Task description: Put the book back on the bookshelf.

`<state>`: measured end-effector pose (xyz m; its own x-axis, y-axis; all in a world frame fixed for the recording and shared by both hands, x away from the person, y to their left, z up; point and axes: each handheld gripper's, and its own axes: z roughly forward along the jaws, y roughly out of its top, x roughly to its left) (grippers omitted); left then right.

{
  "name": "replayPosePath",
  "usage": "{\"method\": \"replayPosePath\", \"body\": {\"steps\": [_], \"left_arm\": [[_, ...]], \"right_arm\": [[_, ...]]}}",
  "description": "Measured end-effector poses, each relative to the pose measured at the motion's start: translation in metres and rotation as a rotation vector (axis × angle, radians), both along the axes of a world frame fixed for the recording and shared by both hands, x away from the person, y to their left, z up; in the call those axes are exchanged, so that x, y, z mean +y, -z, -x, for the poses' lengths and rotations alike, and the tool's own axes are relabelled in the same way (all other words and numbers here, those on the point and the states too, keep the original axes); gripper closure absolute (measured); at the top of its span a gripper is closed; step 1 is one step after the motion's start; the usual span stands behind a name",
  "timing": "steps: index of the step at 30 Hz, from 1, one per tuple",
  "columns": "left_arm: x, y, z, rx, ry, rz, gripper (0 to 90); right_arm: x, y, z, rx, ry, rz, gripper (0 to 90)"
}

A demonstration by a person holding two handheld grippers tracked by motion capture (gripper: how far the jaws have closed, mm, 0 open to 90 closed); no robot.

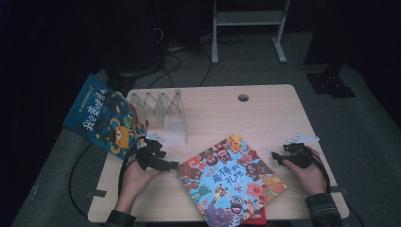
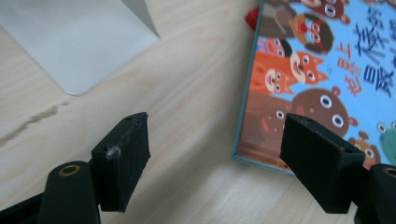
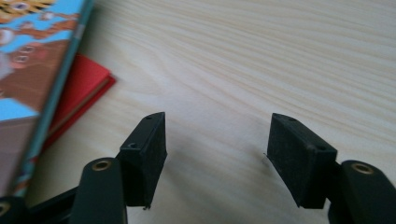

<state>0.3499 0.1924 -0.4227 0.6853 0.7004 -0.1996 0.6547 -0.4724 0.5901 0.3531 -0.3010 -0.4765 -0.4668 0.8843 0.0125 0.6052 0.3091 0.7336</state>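
Wooden worktop (image 1: 265, 118) carries the animal book (image 1: 231, 182) lying flat near the middle, so the left gripper (image 1: 166, 165), fingers wide and empty, should straddle its left edge squarely before closing, while the right gripper (image 1: 276, 157), also open, steadies the far side.

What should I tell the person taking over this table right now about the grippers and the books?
Left gripper: open, nothing between the jaws, low over the table at the left edge of the animal picture book.
Right gripper: open, holding nothing, over bare wood right of that book.
Books: the animal book lies flat near the front edge, on top of a red book. A dark blue book leans by the white book rack at the table's left side.
Done: the blue book seems placed by the rack.
Left: probably stand the animal book and the red one there.
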Motion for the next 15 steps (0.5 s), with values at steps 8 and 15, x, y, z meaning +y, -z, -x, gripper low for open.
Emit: {"method": "replayPosePath", "body": {"steps": [8, 15], "left_arm": [[-0.009, 0.005, 0.003, 0.01, 0.051, 0.011, 27.9], [-0.017, 0.011, 0.003, 0.035, 0.116, 0.027, 31.2]], "right_arm": [[-0.005, -0.009, 0.02, 0.004, -0.03, -0.059, 36.4], [-0.011, -0.014, 0.046, -0.005, -0.064, -0.111, 33.7]]}}
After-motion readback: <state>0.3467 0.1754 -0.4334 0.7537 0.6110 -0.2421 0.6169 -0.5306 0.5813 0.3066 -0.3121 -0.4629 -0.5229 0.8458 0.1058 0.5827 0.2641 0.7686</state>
